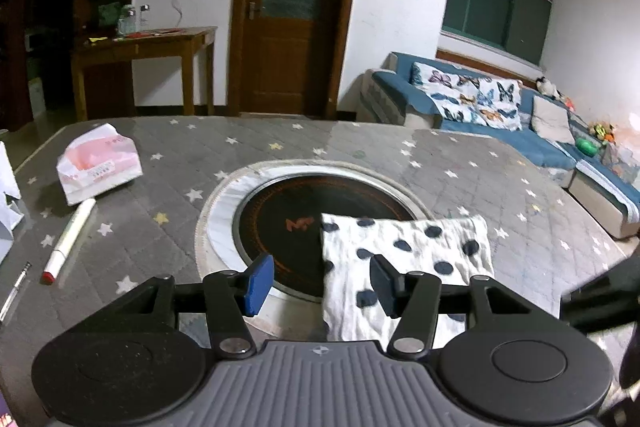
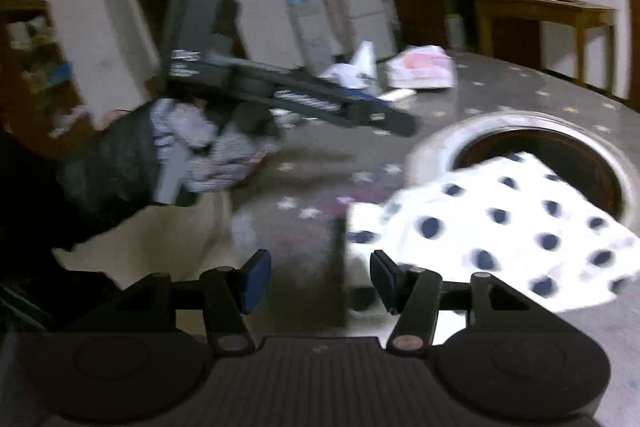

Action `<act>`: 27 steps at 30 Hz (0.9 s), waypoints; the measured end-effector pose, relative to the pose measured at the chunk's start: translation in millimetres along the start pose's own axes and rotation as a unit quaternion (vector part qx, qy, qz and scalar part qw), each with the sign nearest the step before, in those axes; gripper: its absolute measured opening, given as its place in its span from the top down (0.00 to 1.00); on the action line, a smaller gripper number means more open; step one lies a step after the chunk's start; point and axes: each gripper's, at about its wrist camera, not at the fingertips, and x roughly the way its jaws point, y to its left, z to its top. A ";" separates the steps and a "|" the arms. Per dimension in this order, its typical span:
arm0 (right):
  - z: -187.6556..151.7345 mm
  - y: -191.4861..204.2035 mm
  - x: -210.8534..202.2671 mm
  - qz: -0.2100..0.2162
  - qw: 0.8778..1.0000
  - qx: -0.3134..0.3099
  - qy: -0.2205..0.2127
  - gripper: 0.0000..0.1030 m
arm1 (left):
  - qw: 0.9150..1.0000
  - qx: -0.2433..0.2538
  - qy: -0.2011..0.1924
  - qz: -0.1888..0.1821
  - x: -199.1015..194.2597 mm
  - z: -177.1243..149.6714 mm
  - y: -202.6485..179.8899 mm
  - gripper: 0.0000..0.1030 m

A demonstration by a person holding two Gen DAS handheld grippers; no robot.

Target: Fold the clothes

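A white cloth with dark blue dots (image 1: 404,267) lies folded on the grey star-patterned table, partly over the round black hob (image 1: 288,227). My left gripper (image 1: 322,285) is open and empty, just above the cloth's near left edge. In the right wrist view the same cloth (image 2: 500,223) lies right of centre. My right gripper (image 2: 320,281) is open and empty, to the left of the cloth's near corner. The left gripper (image 2: 396,119), held in a gloved hand (image 2: 192,151), shows at upper left of that view, which is blurred.
A pink and white tissue pack (image 1: 98,163), a white marker with a red cap (image 1: 68,241) and a thin pen (image 1: 14,293) lie at the table's left. White paper (image 1: 8,195) sits at the far left edge. A blue sofa (image 1: 520,123) stands beyond the right side.
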 end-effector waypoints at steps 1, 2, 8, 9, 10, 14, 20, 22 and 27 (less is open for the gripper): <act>-2.2 -2.0 -2.0 -0.008 1.000 0.004 0.002 0.46 | 1.000 0.001 0.004 -0.005 0.9 -2.6 -1.9 0.45; -4.4 -2.9 -3.3 -0.016 1.000 0.007 0.005 0.46 | 1.000 0.004 0.010 -0.010 2.0 -5.6 -4.5 0.46; -7.8 1.5 -3.5 -0.042 0.999 0.007 -0.012 0.52 | 0.998 0.022 0.029 -0.057 8.7 -18.7 -25.5 0.62; -7.0 0.3 -1.4 -0.043 0.999 0.011 -0.015 0.52 | 0.997 0.030 0.030 -0.066 9.6 -20.8 -32.0 0.62; -6.8 -1.1 1.2 -0.044 0.999 0.015 -0.017 0.52 | 0.996 0.041 0.031 -0.072 10.5 -23.1 -37.8 0.66; -15.4 -8.8 10.7 -0.050 0.998 0.026 0.004 0.52 | 0.992 0.070 0.049 -0.089 15.0 -35.8 -51.0 0.69; -21.6 -22.5 -7.6 -0.061 0.997 0.046 0.006 0.52 | 0.990 0.076 0.077 -0.094 19.2 -51.5 -49.3 0.70; -17.4 -31.6 -19.5 -0.074 0.995 0.058 -0.011 0.52 | 0.990 0.077 0.068 -0.097 15.5 -46.8 -50.5 0.70; -1.5 -64.1 -32.5 -0.143 0.984 0.084 -0.058 0.52 | 0.990 0.083 0.046 -0.108 12.0 -35.3 -59.0 0.70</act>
